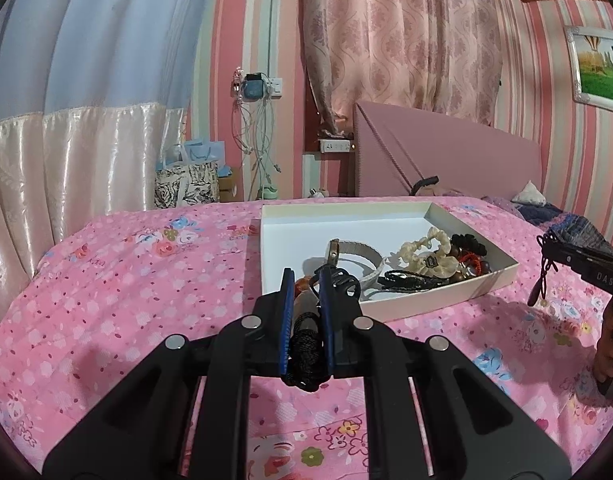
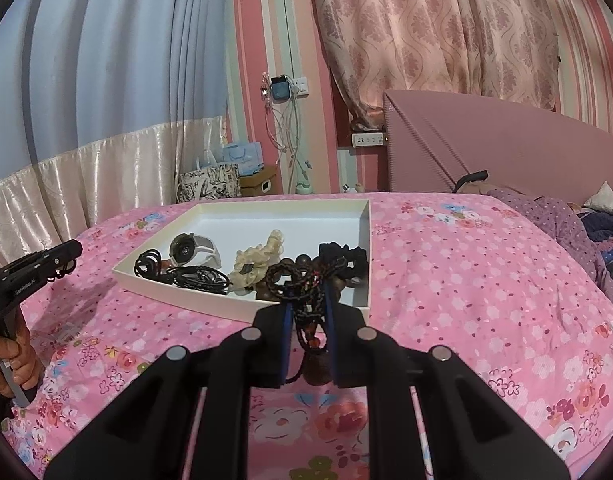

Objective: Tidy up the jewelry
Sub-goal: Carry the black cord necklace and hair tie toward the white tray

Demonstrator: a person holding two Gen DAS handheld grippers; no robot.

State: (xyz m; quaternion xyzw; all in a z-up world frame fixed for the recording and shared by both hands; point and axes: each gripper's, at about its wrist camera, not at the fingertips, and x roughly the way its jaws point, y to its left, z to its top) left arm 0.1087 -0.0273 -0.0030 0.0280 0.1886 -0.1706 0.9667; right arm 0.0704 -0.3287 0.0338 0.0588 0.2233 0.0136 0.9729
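A white shallow box (image 1: 446,294) (image 2: 186,292) lies on the pink bed. It holds a watch (image 1: 348,254) (image 2: 192,254), a cream scrunchie (image 1: 426,256) (image 2: 258,260), black cords (image 2: 198,278) and dark beads (image 1: 470,248). My left gripper (image 1: 306,280) is shut on a black braided cord piece (image 1: 304,344), just before the box's near left corner. My right gripper (image 2: 308,292) is shut on a braided cord bracelet with beads (image 2: 306,308), at the box's near right corner.
A pink floral bedsheet (image 1: 146,300) (image 2: 466,280) covers the bed. A pink headboard (image 1: 446,152) stands behind, with rumpled purple bedding (image 2: 566,224) to the right. Curtains, bags (image 1: 186,180) and hanging cables (image 1: 258,136) stand beyond the bed's far edge.
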